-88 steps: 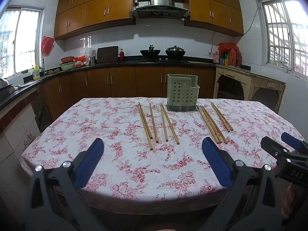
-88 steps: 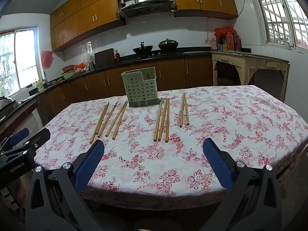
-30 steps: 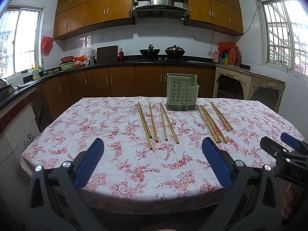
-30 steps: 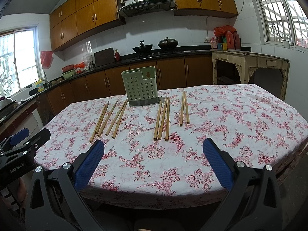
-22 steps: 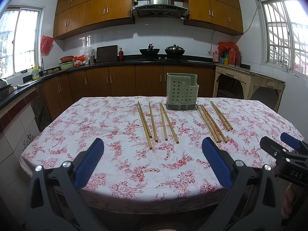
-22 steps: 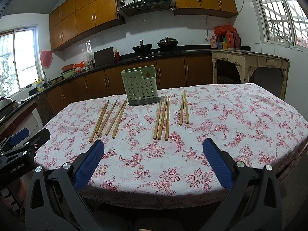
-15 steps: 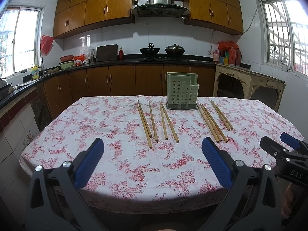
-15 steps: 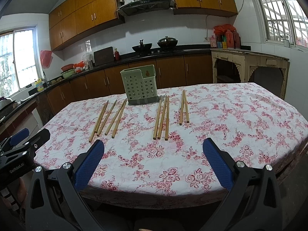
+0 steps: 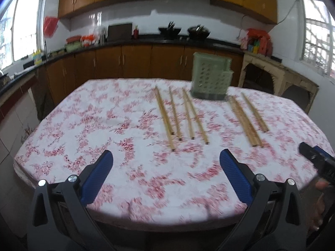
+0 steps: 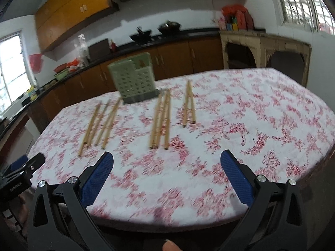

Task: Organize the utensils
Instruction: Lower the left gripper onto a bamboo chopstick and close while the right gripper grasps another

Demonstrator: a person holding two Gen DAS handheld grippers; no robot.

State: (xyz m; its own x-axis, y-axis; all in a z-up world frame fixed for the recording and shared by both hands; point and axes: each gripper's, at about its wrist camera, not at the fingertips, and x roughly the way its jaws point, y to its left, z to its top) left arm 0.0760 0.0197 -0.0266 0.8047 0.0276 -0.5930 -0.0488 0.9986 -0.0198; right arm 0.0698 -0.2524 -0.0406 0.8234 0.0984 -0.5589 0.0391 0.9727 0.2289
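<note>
Chopsticks [image 9: 182, 115] — bare wood, flat beside green holder [image 9: 210, 77] | both hand-held grippers wide, empty

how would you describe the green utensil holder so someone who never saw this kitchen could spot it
Start at the table with the pink floral tablecloth. At its far edge, in front of the brown cabinets, stands the green utensil holder, an upright plastic box with rows of round holes. It is the only upright thing there; the wooden chopsticks lie flat on either side of it.
</note>
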